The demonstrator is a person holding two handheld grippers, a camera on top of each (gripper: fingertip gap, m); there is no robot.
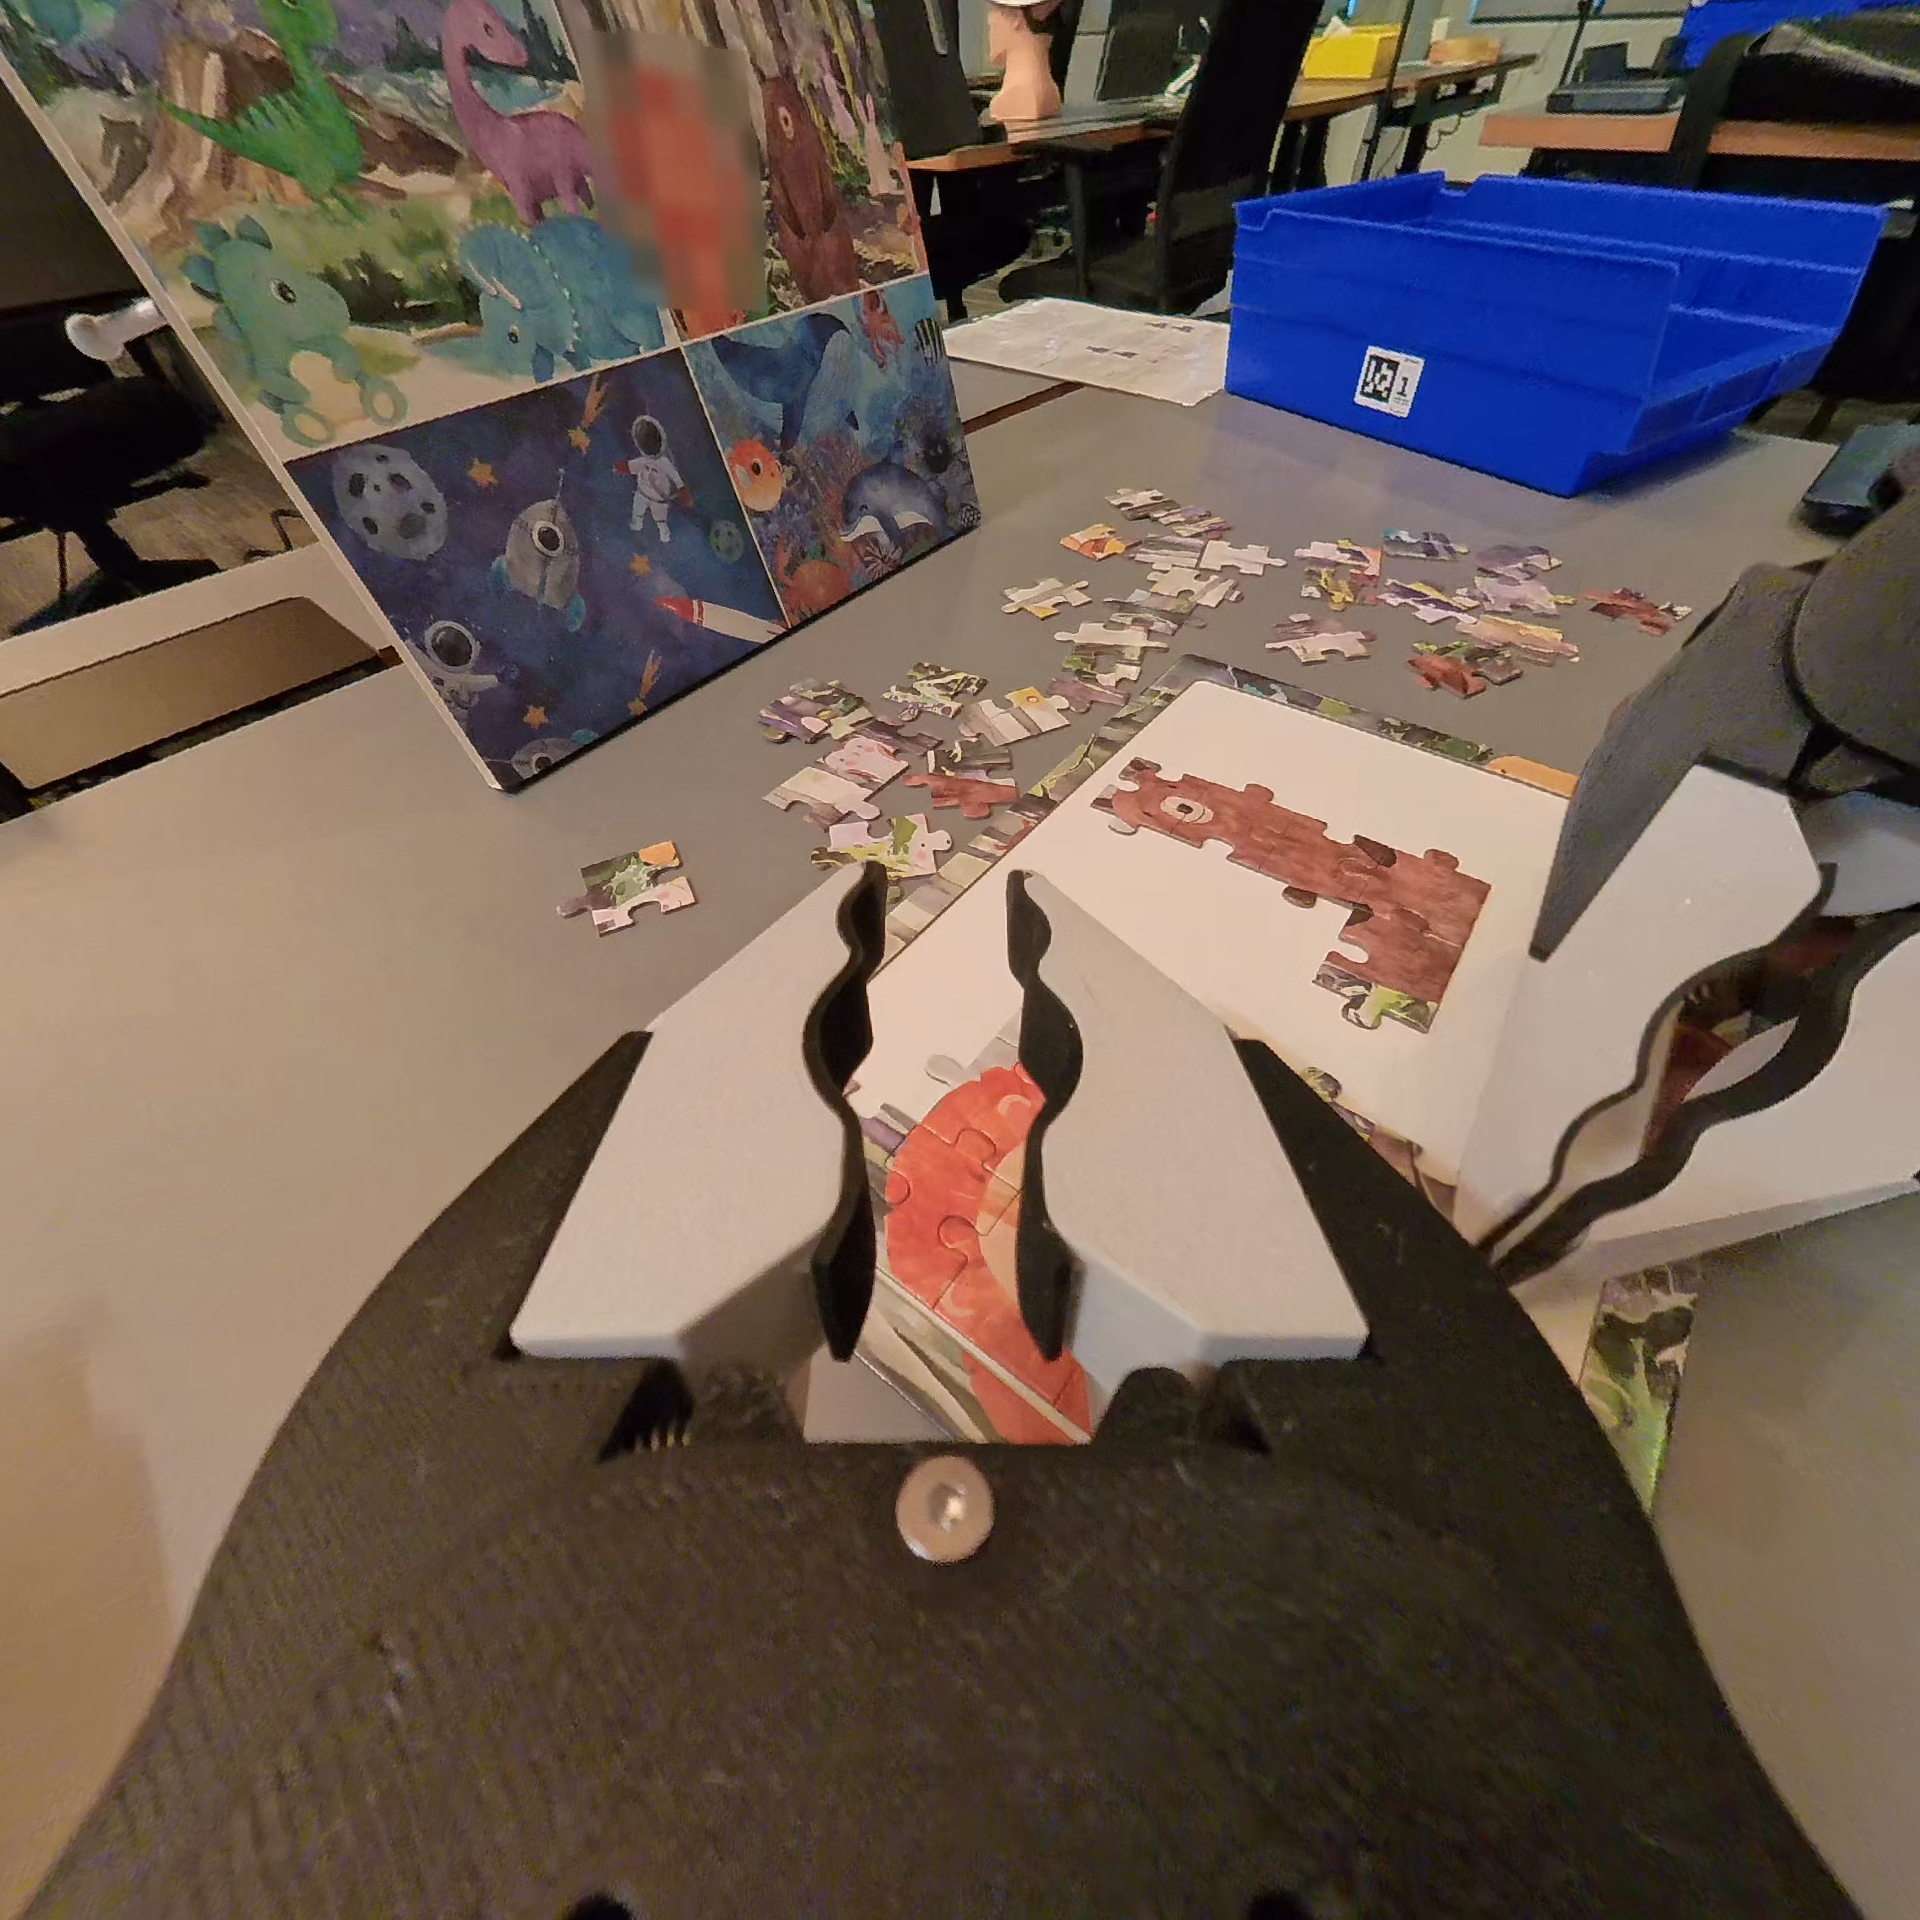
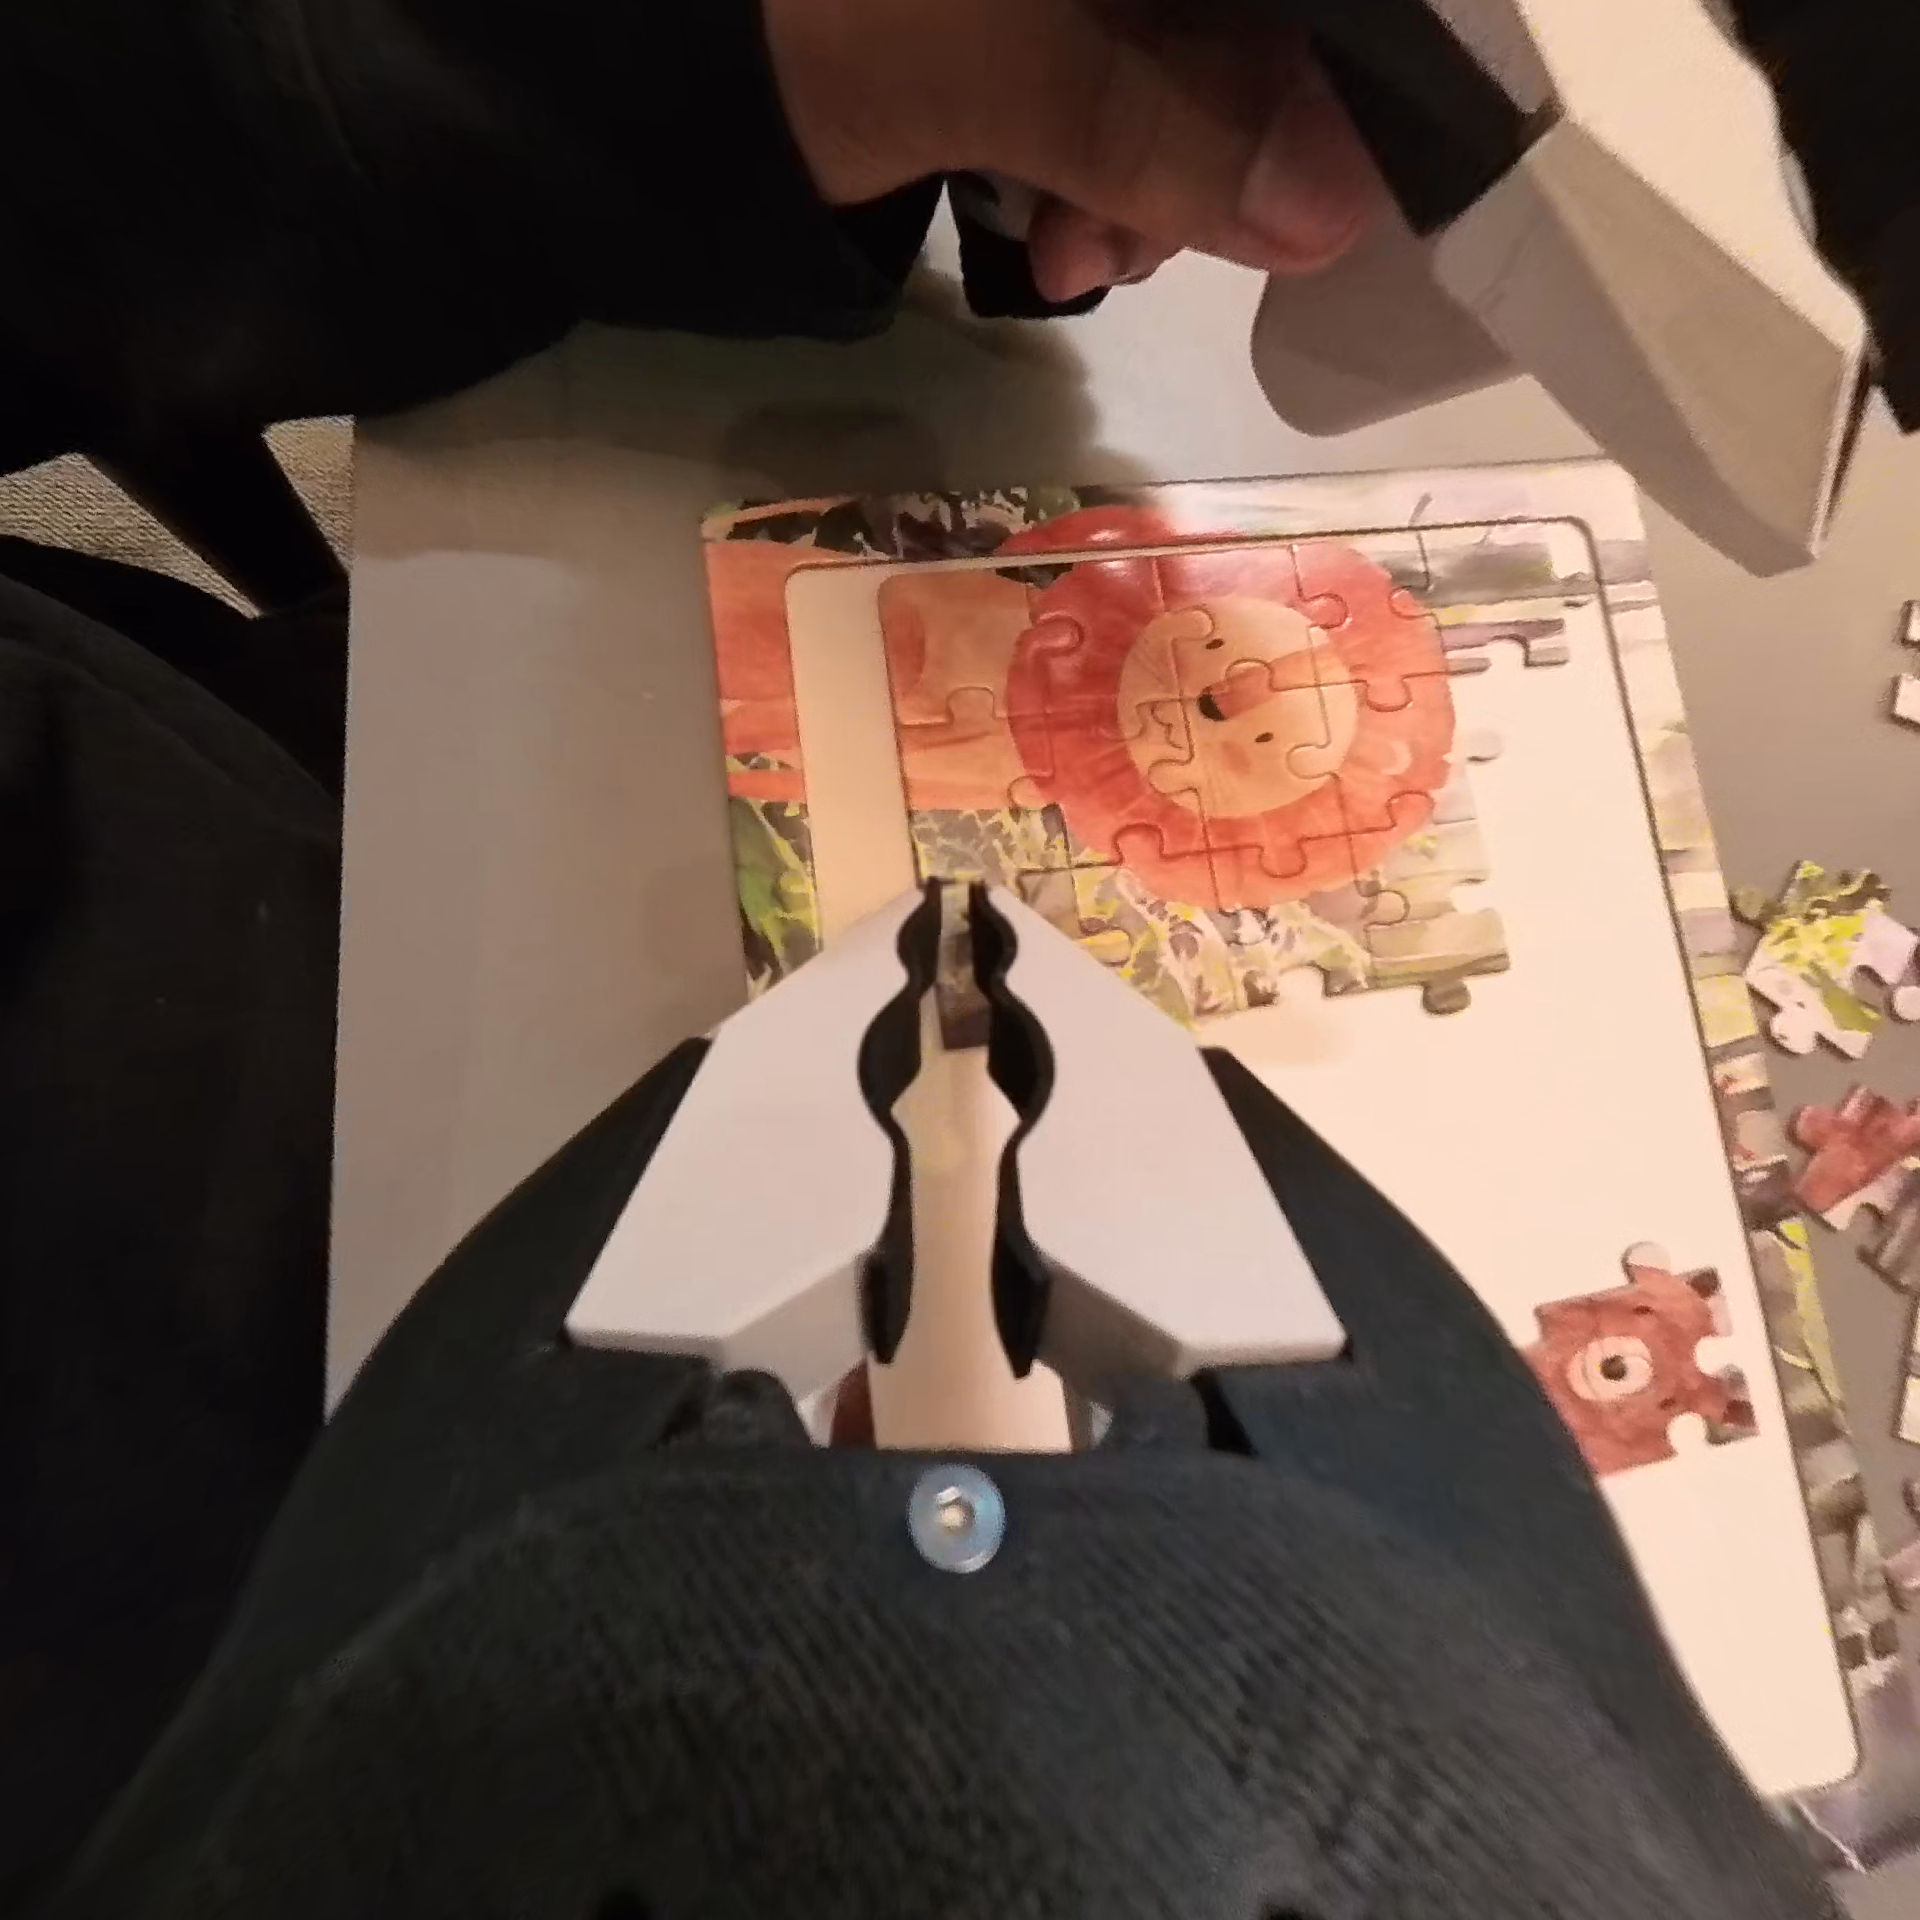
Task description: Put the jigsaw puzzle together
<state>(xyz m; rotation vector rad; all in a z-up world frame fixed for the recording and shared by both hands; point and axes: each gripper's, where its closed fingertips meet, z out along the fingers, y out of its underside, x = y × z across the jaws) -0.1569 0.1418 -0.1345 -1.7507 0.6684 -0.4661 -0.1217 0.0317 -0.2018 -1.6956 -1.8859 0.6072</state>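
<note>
The white puzzle tray (image 2: 1247, 1195) lies on the grey table. An assembled lion section (image 2: 1226, 717) fills one corner of it, and a brown bear section (image 1: 1299, 842) lies farther in. My right gripper (image 2: 956, 891) is shut on a dark puzzle piece (image 2: 961, 966), held edge-on at the lion section's outer corner, over the tray's bare strip. My left gripper (image 1: 940, 904) is open and empty, hovering above the lion section (image 1: 966, 1174). The right gripper (image 1: 1507, 1252) also shows at the right of the left wrist view.
Several loose pieces (image 1: 1143, 623) lie scattered on the table beyond the tray, more beside it (image 2: 1829, 956). A picture board (image 1: 520, 416) leans at the back left. A blue bin (image 1: 1538, 312) stands at the back right. A person's hand (image 2: 1195, 156) holds the left gripper.
</note>
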